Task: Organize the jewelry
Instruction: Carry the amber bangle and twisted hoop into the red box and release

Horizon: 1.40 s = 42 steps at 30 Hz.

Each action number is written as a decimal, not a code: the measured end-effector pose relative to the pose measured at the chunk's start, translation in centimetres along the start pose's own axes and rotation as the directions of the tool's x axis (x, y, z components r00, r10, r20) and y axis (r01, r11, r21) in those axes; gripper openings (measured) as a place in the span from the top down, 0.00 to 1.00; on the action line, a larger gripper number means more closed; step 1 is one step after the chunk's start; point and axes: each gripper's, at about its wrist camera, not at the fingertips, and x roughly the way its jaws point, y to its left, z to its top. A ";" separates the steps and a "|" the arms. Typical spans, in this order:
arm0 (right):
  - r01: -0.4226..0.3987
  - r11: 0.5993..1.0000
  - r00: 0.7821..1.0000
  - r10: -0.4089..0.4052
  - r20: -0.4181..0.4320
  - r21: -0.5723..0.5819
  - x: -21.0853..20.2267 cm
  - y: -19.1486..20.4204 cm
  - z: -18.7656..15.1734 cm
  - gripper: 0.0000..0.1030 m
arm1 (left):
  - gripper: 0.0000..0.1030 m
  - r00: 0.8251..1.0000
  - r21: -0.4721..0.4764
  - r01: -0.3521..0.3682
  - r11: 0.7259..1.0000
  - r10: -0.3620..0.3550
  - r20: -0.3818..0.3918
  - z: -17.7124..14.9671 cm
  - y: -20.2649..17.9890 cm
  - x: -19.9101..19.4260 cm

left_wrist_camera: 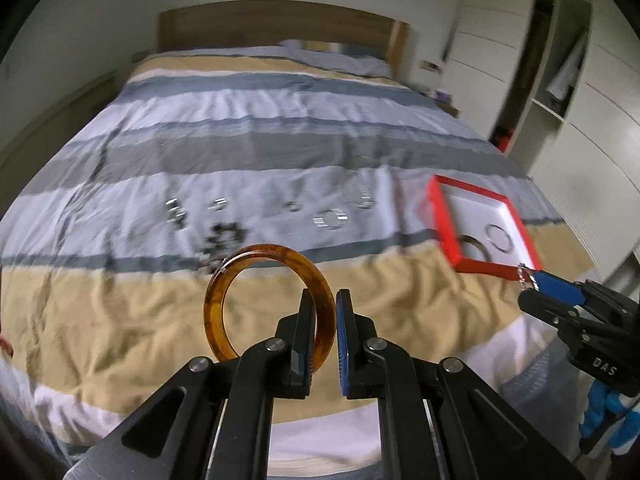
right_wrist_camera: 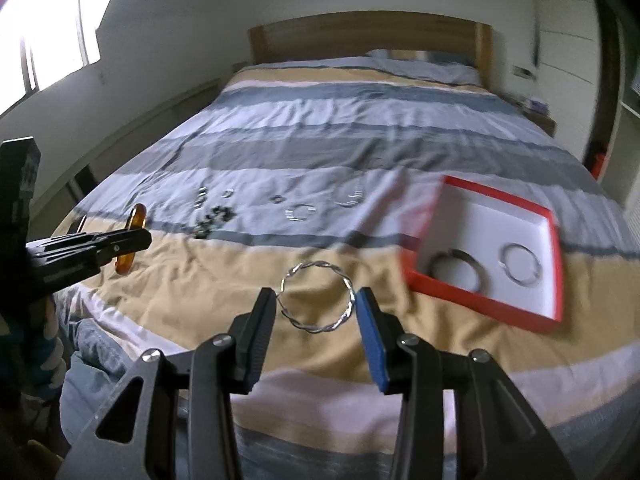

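Observation:
My left gripper (left_wrist_camera: 325, 300) is shut on an amber bangle (left_wrist_camera: 256, 296), held upright above the bed; the bangle also shows in the right wrist view (right_wrist_camera: 130, 238). My right gripper (right_wrist_camera: 316, 300) grips a twisted silver bangle (right_wrist_camera: 318, 298) across its width, held above the quilt; it also shows in the left wrist view (left_wrist_camera: 532, 280). A red box with a white inside (right_wrist_camera: 532, 216) lies on the bed at the right and holds a dark bangle (right_wrist_camera: 458, 270) and a silver bangle (right_wrist_camera: 522, 264). Several loose rings and bracelets (right_wrist_camera: 300, 213) lie further up the quilt.
The striped quilt (right_wrist_camera: 320, 140) covers the whole bed, with a wooden headboard (right_wrist_camera: 368, 32) behind. A black beaded bracelet (right_wrist_camera: 212, 218) lies among the loose pieces. White wardrobes (left_wrist_camera: 580, 100) stand to the right of the bed.

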 end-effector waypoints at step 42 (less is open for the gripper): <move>0.143 0.989 0.966 -0.133 -0.221 0.033 18.9 -27.4 7.7 0.62 | 0.90 0.935 0.179 0.235 0.956 -0.171 -0.311 9.7 -24.2 31.0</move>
